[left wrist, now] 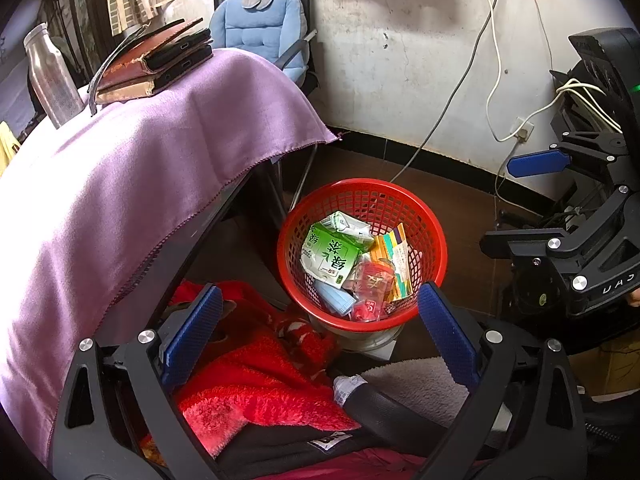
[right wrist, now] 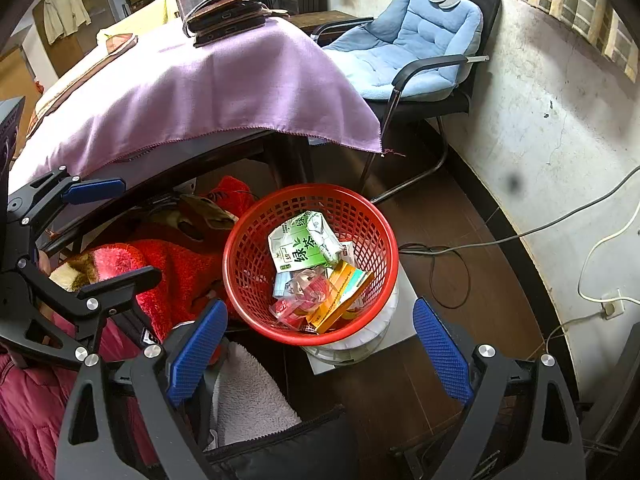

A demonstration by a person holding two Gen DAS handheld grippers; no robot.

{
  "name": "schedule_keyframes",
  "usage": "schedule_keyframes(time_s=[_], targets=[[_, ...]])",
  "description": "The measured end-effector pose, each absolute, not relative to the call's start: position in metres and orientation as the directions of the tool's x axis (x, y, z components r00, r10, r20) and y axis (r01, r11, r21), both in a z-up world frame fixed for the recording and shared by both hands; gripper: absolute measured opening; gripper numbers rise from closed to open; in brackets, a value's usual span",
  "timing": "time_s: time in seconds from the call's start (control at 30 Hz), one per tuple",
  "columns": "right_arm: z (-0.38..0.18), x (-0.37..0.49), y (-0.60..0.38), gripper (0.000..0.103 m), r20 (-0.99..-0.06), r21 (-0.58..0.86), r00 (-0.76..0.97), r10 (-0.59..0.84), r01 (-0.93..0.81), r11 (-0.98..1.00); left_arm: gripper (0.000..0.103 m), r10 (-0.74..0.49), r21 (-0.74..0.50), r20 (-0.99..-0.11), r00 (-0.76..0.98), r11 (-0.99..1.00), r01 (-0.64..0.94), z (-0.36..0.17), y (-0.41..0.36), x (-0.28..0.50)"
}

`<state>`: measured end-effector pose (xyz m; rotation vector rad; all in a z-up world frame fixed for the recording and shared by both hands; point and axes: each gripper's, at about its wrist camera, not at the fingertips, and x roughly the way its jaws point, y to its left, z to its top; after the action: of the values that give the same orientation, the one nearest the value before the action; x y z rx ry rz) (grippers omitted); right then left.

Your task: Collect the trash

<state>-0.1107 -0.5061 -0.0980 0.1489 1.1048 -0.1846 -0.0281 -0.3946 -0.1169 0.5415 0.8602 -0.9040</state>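
Left claw [left wrist: 320, 320]: wide open, nothing between its blue pads, held above the near rim of the basket; it also showed at the left edge of the right wrist view [right wrist: 108, 232], again spread apart.
Right claw [right wrist: 320, 336]: wide open and empty, its 2 blue pads on either side of the basket's near rim; in the left wrist view [left wrist: 520, 204] it appeared at the right edge, fingers parted.
Red basket [left wrist: 434, 224]: a mesh basket [right wrist: 240, 256] that sat on a white round base on the floor, just beside the counter's leg.
Trash: all of it lay inside the basket, piled together and touching.
Green tea carton [left wrist: 330, 256]: crumpled, on top of the pile toward the far side [right wrist: 300, 246].
Orange box [right wrist: 340, 296]: tilted against the basket's right wall [left wrist: 394, 264].
Blue face mask [left wrist: 332, 298]: at the near-left of the pile, partly under the carton.
Clear red wrapper [left wrist: 370, 288]: near the front of the pile.
Counter: covered by a purple cloth [left wrist: 160, 152] that hung over the edge; a stack of notebooks [left wrist: 156, 64] and a steel bottle [left wrist: 50, 76] stood at its far end.
Chair [right wrist: 416, 40]: blue-cushioned, against the wall behind the counter.
Red blanket [left wrist: 256, 380]: bunched left of the basket.
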Motion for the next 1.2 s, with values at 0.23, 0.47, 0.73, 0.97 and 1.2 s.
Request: schedule_keyframes(time_s=[0.23, 0.47, 0.73, 0.97, 1.2], targets=[[-0.0982, -0.1106, -0.5061, 0.092, -0.898, 0.029, 0.435, -0.072, 0.222, 0.975, 0.094, -0.449, 0.057, -0.829, 0.333, 0.525, 0.849, -0.1177, -0.3953, -0.0282], [-0.0977, -0.1106, -0.5058, 0.092, -0.898, 0.029, 0.434, -0.073, 0.223, 0.974, 0.094, -0.448, 0.062, -0.829, 0.335, 0.522, 0.851, -0.1185, -0.3951, -0.0283], [-0.0982, -0.1105, -0.5064, 0.092, -0.898, 0.029, 0.434, -0.072, 0.221, 0.975, 0.094, -0.447, 0.061, -0.83, 0.334, 0.522, 0.85, -0.1187, -0.3956, -0.0289], [-0.0974, -0.1107, -0.5059, 0.092, -0.897, 0.03, 0.436, -0.071, 0.221, 0.975, 0.094, -0.446, 0.064, -0.83, 0.335, 0.521, 0.851, -0.1186, -0.3958, -0.0293], [-0.0978, -0.1102, -0.5066, 0.092, -0.899, 0.032, 0.433, -0.069, 0.222, 0.975, 0.094, -0.445, 0.063, -0.831, 0.334, 0.521, 0.851, -0.119, -0.3961, -0.0294]])
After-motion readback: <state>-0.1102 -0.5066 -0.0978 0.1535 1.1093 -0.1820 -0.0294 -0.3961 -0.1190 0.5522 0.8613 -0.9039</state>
